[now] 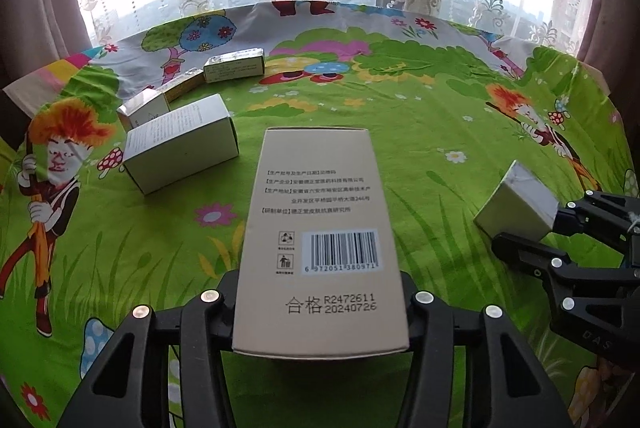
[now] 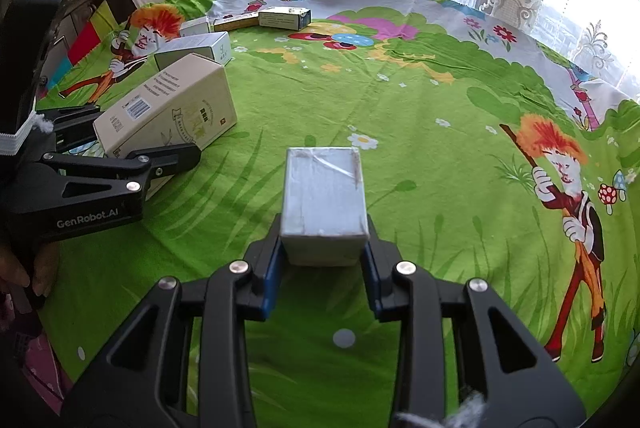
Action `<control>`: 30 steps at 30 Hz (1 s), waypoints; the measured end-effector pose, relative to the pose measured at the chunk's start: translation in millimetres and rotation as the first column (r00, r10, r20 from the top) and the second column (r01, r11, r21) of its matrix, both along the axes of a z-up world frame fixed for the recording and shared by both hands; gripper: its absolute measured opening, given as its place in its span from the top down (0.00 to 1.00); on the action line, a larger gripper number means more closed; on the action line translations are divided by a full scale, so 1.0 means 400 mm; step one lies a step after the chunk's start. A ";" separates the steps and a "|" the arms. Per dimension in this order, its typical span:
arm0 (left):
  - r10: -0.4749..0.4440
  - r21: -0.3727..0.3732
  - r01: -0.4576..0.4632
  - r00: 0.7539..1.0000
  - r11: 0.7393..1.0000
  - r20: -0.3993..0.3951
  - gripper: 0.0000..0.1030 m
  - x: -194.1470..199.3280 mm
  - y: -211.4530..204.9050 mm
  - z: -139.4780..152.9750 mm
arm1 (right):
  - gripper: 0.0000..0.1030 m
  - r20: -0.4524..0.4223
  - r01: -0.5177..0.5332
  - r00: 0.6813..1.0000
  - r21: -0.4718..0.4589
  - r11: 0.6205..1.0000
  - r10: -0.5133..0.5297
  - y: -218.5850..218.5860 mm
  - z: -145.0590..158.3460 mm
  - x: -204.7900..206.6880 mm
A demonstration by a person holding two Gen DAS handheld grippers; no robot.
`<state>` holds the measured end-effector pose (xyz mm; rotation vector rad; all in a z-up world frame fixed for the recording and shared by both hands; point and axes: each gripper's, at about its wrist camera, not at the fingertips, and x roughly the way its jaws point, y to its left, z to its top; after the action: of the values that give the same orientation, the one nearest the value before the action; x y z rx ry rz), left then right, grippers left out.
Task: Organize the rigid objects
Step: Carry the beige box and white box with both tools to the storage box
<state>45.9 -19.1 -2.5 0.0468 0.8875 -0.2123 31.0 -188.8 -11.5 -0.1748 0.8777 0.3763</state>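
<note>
The left gripper [image 1: 320, 312] is clamped on the long beige carton [image 1: 320, 228], tilted toward twelve o'clock; set it squarely beside the grouped boxes [image 1: 182, 148] at ten o'clock. The right gripper [image 2: 324, 256] pinches the small grey box [image 2: 324, 196], probably lifted; hold it level.

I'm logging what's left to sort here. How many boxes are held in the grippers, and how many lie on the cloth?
Boxes held: 2, the tall beige box and the small grey box
Boxes lying on the cloth: 4
Total: 6
</note>
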 end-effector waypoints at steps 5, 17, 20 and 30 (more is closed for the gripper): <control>0.064 -0.012 -0.063 0.998 0.998 0.020 0.50 -0.065 0.002 0.022 | 0.63 0.094 0.080 0.992 0.046 0.996 -0.084 -0.039 0.036 -0.028; 0.150 0.036 -0.229 0.740 0.973 0.655 0.50 -0.430 -0.050 0.265 | 0.63 0.540 0.301 0.721 0.320 0.898 -0.434 -0.176 0.206 -0.318; 0.134 0.045 -0.215 0.743 0.976 0.656 0.50 -0.433 -0.036 0.298 | 0.63 0.566 0.281 0.702 0.340 0.898 -0.434 -0.178 0.259 -0.338; 0.186 0.009 -0.257 0.723 0.966 0.665 0.49 -0.505 0.021 0.339 | 0.63 0.609 0.188 0.697 0.354 0.916 -0.378 -0.121 0.328 -0.408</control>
<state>-156.1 -10.7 132.9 0.1021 0.1780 0.0834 -132.0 -237.3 119.7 0.0848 0.1151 0.1077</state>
